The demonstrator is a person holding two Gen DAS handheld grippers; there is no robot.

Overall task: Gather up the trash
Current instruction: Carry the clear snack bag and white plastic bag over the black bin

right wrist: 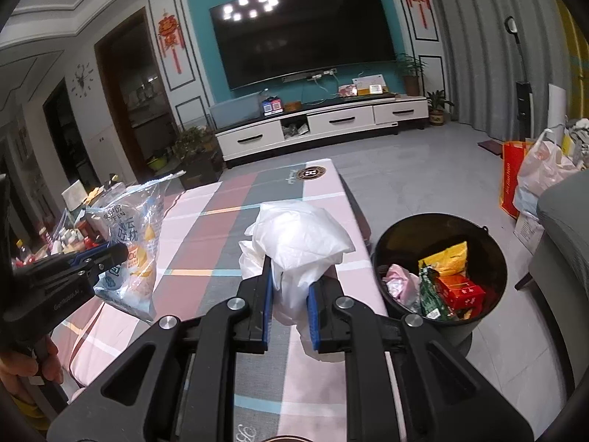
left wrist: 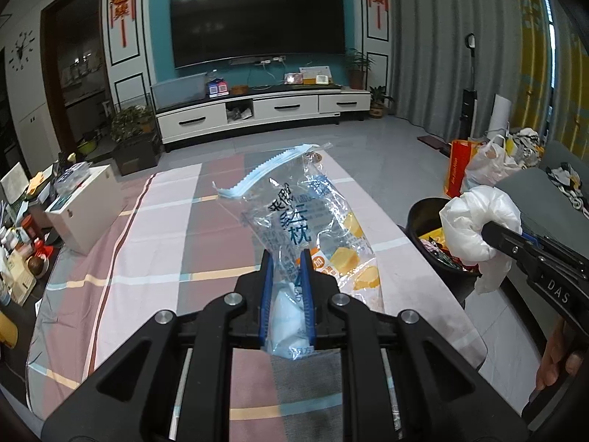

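Observation:
My left gripper [left wrist: 286, 258] is shut on a clear bread wrapper [left wrist: 294, 213] with blue print and yellow pictures, held upright above the checked tablecloth [left wrist: 147, 243]. The wrapper also shows in the right wrist view [right wrist: 129, 243], with the left gripper [right wrist: 121, 254] on it. My right gripper [right wrist: 291, 272] is shut on a crumpled white plastic bag [right wrist: 298, 235], held above the table's right part. In the left wrist view the white bag [left wrist: 475, 224] hangs over the near rim of a black trash bin [left wrist: 423, 217]. The bin [right wrist: 489, 235] stands on the floor right of the table and holds several wrappers.
A TV stand [left wrist: 265, 108] with a large TV [left wrist: 257, 14] lines the far wall. A white box [left wrist: 88, 202] and cluttered items [left wrist: 22, 243] stand left of the table. An orange bag [right wrist: 513, 176], a white bag [right wrist: 545, 173] and a grey sofa [right wrist: 567, 243] are on the right.

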